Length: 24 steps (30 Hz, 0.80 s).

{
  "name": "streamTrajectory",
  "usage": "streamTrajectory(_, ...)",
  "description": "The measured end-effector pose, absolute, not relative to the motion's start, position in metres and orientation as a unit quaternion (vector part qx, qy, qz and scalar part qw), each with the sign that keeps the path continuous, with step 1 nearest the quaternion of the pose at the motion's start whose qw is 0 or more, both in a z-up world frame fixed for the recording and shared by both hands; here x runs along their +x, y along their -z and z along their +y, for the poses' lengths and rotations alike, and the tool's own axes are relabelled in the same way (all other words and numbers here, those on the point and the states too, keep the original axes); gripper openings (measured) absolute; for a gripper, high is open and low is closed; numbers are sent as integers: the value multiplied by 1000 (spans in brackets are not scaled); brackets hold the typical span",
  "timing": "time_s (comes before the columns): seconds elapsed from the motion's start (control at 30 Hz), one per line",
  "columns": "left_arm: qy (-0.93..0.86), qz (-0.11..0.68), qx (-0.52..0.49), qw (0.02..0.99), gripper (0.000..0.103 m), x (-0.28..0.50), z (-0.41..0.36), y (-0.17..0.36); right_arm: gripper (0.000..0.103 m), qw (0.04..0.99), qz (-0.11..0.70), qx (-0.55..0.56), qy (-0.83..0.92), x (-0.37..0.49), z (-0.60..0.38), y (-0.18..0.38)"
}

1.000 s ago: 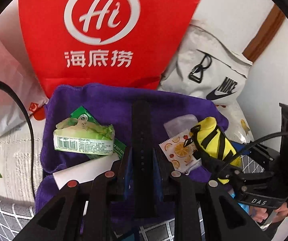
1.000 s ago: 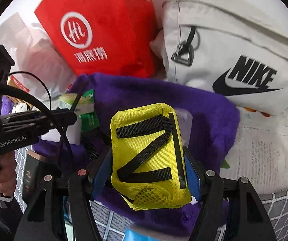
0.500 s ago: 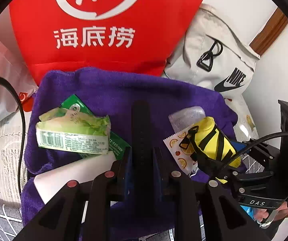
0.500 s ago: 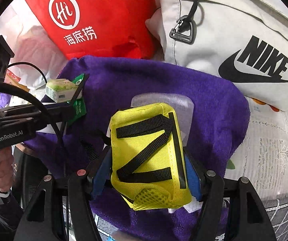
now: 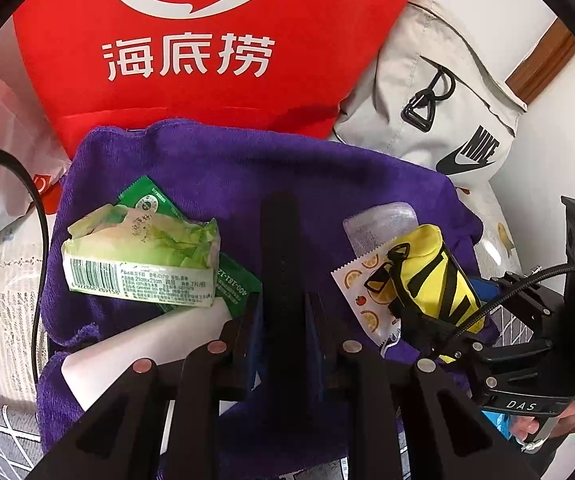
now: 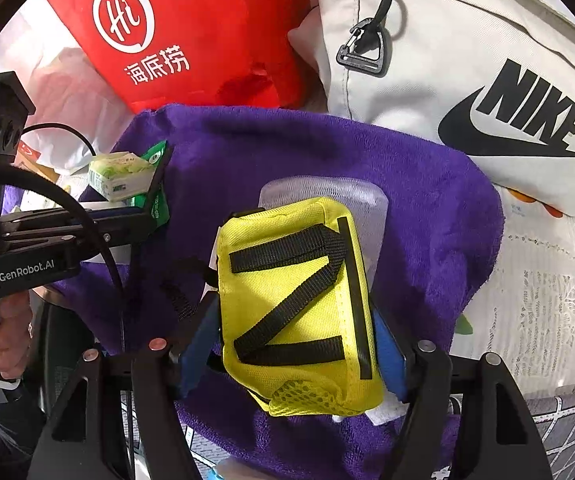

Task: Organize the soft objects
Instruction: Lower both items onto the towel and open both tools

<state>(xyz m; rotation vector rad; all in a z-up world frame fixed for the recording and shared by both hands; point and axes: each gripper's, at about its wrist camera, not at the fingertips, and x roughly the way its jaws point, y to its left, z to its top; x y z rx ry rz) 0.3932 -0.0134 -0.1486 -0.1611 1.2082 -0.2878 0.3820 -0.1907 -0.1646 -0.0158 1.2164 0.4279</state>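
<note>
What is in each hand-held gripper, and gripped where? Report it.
Left hand-held gripper: a black strap, pinched across its width, end sticking out ahead. Right hand-held gripper: a yellow pouch, by its two long sides.

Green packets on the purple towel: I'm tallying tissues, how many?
2. A pale green tissue pack lies on the towel's left side, atop a darker green sachet. More may be hidden underneath.

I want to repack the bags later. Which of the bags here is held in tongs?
The yellow pouch with black straps, between the right tongs over the purple towel. The red bag and the white Nike bag lie untouched behind.
</note>
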Motion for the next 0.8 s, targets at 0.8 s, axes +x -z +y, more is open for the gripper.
streamTrajectory(0.8,135,496,-48,857,62,335,3,54,76,840,511,10,-182,301,-215,64)
